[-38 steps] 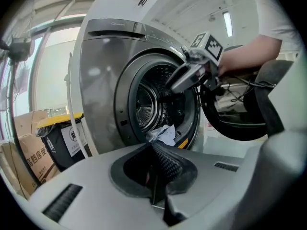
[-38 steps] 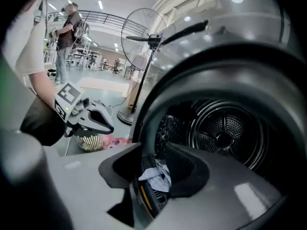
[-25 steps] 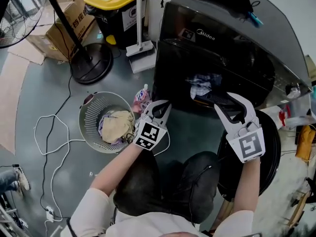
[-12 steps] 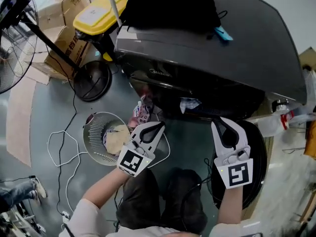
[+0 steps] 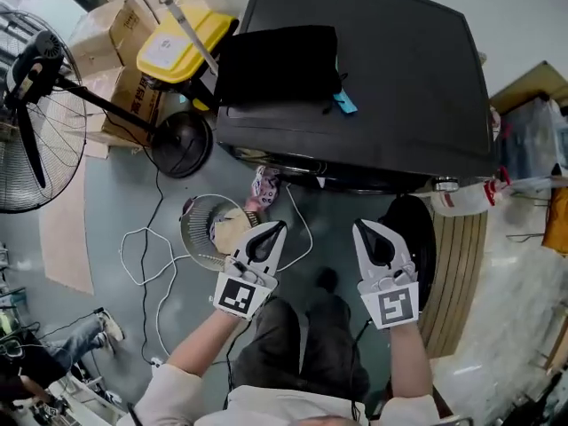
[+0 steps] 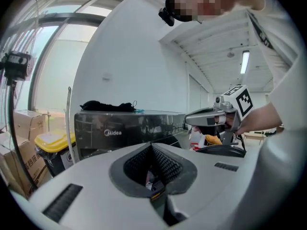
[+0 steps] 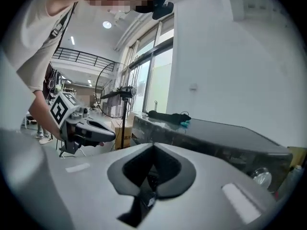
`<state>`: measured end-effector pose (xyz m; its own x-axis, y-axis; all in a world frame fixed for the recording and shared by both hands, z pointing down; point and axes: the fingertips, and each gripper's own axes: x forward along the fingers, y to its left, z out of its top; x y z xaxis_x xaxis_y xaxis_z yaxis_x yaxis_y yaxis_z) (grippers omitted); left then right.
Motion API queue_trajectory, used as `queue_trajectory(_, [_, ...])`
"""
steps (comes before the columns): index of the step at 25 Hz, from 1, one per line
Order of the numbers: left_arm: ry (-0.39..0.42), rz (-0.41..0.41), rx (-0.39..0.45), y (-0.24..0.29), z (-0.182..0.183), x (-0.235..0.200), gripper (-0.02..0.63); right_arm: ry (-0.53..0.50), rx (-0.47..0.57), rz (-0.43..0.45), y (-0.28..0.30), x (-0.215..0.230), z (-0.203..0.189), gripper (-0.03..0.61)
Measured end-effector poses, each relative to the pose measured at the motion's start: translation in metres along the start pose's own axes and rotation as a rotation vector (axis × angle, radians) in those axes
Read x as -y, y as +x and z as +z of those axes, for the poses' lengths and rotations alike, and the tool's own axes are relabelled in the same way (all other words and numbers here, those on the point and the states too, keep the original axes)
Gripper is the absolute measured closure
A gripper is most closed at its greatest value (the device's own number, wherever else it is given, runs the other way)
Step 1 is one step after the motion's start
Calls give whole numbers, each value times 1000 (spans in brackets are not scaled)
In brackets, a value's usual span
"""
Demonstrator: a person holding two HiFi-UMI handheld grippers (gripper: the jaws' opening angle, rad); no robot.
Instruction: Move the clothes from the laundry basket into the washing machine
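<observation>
The dark washing machine (image 5: 390, 87) fills the upper head view, seen from above, with a black cloth (image 5: 277, 65) lying on its lid. The round laundry basket (image 5: 197, 238) stands on the floor in front of it at the left and holds a beige garment (image 5: 227, 229). My left gripper (image 5: 271, 231) hangs above the basket's right rim, shut and empty. My right gripper (image 5: 366, 231) is level with it on the right; its jaws have just been closing and nothing is between them. Both point at the machine (image 6: 120, 128) from high up.
A pink patterned pouch (image 5: 264, 186) lies between basket and machine. A standing fan (image 5: 35, 105), cardboard boxes (image 5: 120, 78) and a yellow-lidded bin (image 5: 182, 38) stand at the left. A white cable (image 5: 146, 247) loops over the floor. A black round object (image 5: 417, 233) sits by my right gripper.
Both grippers have risen from in front of the machine's opening, where clothes showed, to well above the floor. The right jaws went from parted to shut. The opening is now out of sight.
</observation>
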<state>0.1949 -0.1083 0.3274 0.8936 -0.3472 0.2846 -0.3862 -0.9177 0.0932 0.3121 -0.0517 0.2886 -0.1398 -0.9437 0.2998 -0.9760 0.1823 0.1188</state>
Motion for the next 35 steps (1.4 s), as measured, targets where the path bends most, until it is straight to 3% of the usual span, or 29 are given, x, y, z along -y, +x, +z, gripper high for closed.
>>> queue_trajectory(10, [11,26,-10,-87,151,16,607,61,6,-73,-88,-9,153,568])
queue_trajectory(18, [33,-42,-4,-181,243,45,607,203,68,-172,-170,-39,257,568])
queue_trajectory(22, [45,-72,17,-209,283,60,607,215,100,-220,-203,-50,303,568])
queue_trajectory(29, [34,-81,54,-251,320,83,607,137,112,-226,-249,-85,342,568])
queue_trajectory(35, [0,-35,78,-265,345,93,607,104,132,-211,-275,-82,363,568])
